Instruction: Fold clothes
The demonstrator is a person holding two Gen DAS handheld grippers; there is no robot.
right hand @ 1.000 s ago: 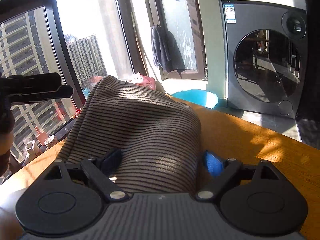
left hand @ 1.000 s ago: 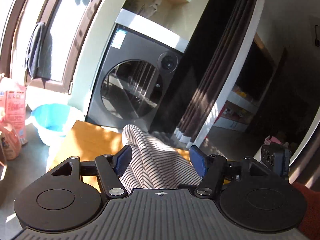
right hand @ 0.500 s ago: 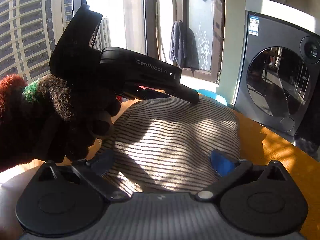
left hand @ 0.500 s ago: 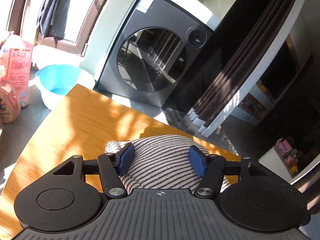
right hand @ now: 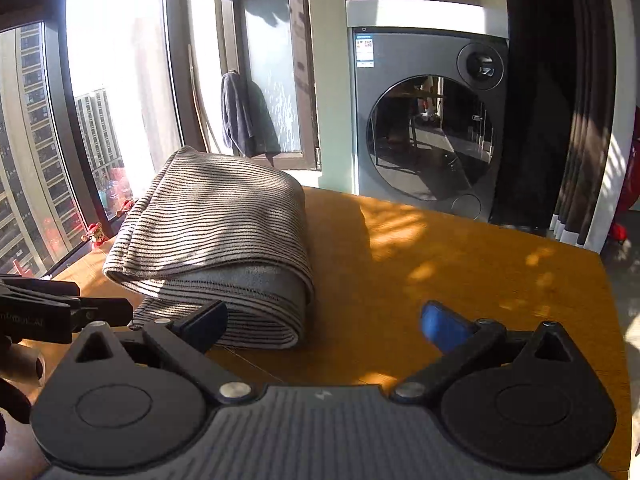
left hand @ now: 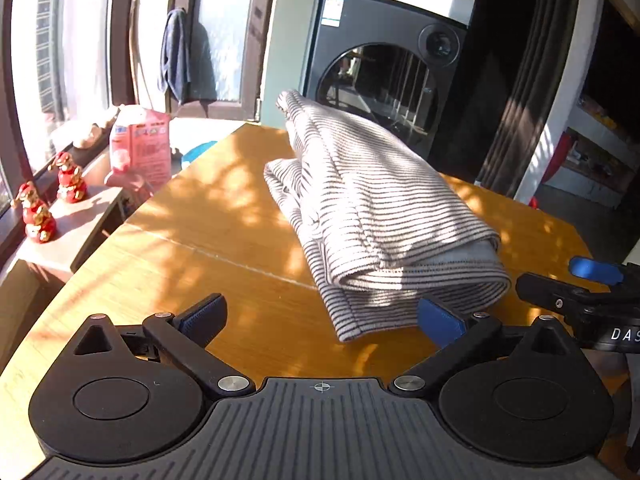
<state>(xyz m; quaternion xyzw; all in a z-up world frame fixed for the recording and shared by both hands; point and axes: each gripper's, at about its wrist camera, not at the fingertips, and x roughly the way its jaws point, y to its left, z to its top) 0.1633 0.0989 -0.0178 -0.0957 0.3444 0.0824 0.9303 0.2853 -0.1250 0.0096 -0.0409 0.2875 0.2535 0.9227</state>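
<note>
A grey-and-white striped garment [left hand: 372, 208] lies folded in a thick bundle on the wooden table [left hand: 208, 224]; it also shows in the right wrist view [right hand: 216, 248]. My left gripper [left hand: 320, 316] is open and empty, just short of the bundle's near edge. My right gripper [right hand: 324, 320] is open and empty, with its left finger beside the bundle's near fold. The right gripper also shows at the right edge of the left wrist view [left hand: 580, 292], and the left gripper at the left edge of the right wrist view [right hand: 60, 312].
A grey washing machine [right hand: 432, 120] stands beyond the table's far edge. Dark curtains [right hand: 568, 100] hang to its right. A window sill on the left holds a pink package [left hand: 140, 148] and red figurines [left hand: 52, 200]. A dark towel [right hand: 244, 120] hangs by the window.
Both grippers let go of the striped garment, opened wide and drew back. The garment now lies folded on the table instead of between the fingers.
</note>
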